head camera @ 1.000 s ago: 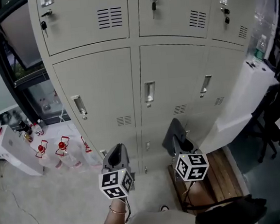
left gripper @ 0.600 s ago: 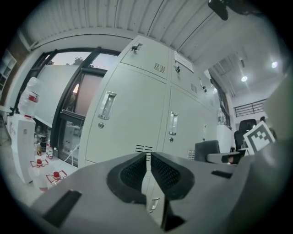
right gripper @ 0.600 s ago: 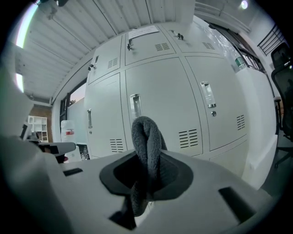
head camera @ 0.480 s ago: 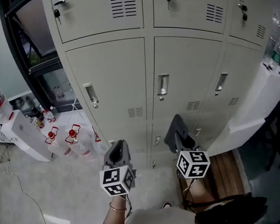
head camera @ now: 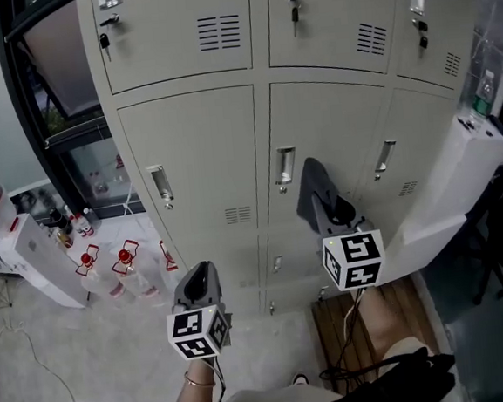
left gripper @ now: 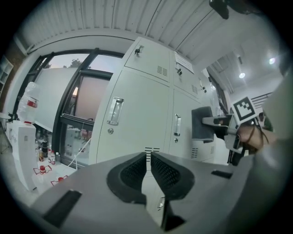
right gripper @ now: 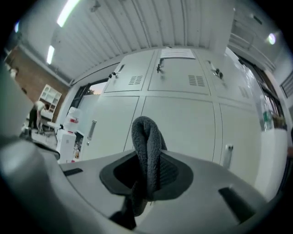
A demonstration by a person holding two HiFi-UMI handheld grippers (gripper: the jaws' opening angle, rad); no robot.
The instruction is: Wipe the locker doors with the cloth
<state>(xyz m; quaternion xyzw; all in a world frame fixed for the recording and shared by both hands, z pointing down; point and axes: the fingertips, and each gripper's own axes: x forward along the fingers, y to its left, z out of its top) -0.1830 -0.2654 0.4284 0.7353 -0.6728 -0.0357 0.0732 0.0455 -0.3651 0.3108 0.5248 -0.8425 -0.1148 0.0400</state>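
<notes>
Over at the left: a white box (head camera: pixel 38 267) stands on the floor, with clear bottles (head camera: pixel 109 271) bearing red labels just beside it, near the foot of the lockers.
Window: dark-framed glazing (head camera: pixel 50 104) stands right next to the lockers' left edge.
Locker doors (head camera: pixel 196 148): pale grey, stacked in rows and all closed, each with a slotted vent. The middle row has upright metal handles (head camera: pixel 160 184), and keys (head camera: pixel 105 44) hang from locks in the top row.
Left gripper (head camera: pixel 202 270): held low in front of the bottom row, well below the other gripper. Its claw is pressed together to a thin slit with nothing in it. Its marker cube faces up, above a wrist (head camera: pixel 195 380) with a thin bracelet.
Cloth (head camera: pixel 311 182): dark grey and folded into a loop that stands up out of the right claw. It is level with the middle door of the middle row, just right of that door's handle. Whether it touches the door, I cannot tell.
Right gripper (head camera: pixel 325 205): raised toward that middle door, its claw pinching the cloth.
Far right: a white panel (head camera: pixel 459 177) leans against the lockers, and a wooden board (head camera: pixel 401 309) lies on the floor below it.
</notes>
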